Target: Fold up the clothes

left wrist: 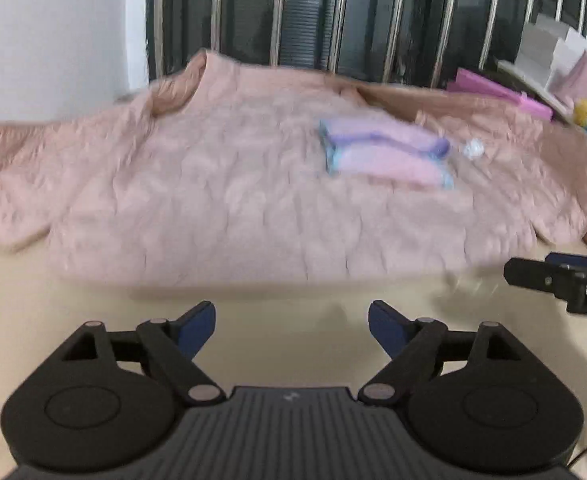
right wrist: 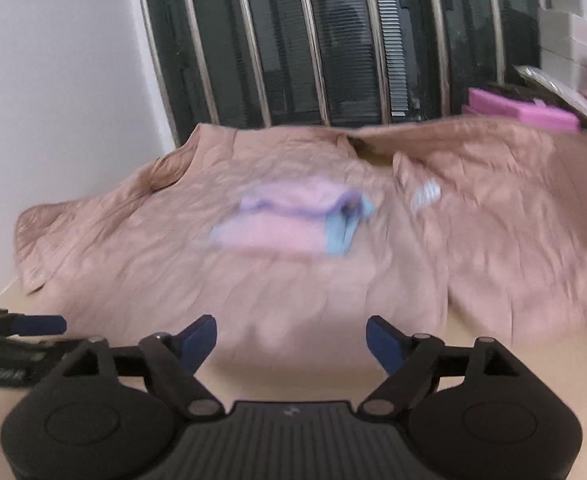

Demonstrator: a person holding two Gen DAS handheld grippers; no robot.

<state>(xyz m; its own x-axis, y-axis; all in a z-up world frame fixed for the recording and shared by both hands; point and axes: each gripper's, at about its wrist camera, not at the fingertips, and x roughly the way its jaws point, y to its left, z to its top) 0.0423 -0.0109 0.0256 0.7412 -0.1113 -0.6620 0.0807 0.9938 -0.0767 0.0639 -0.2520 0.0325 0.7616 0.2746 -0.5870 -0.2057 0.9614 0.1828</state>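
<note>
Both grippers hang just off the table's (left wrist: 33, 300) near edge with nothing in them: the left gripper (left wrist: 291, 326) and the right gripper (right wrist: 291, 338) each have their fingers spread wide. The pink shirt (left wrist: 221, 192) lies flat across the table's middle toward the far edge, with a small folded pink-and-blue cloth (left wrist: 385, 152) sitting on top.

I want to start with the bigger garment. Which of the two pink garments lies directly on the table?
The large dusty-pink shirt, spread flat on the table. The small folded pink piece with blue trim lies on top of that shirt.
</note>
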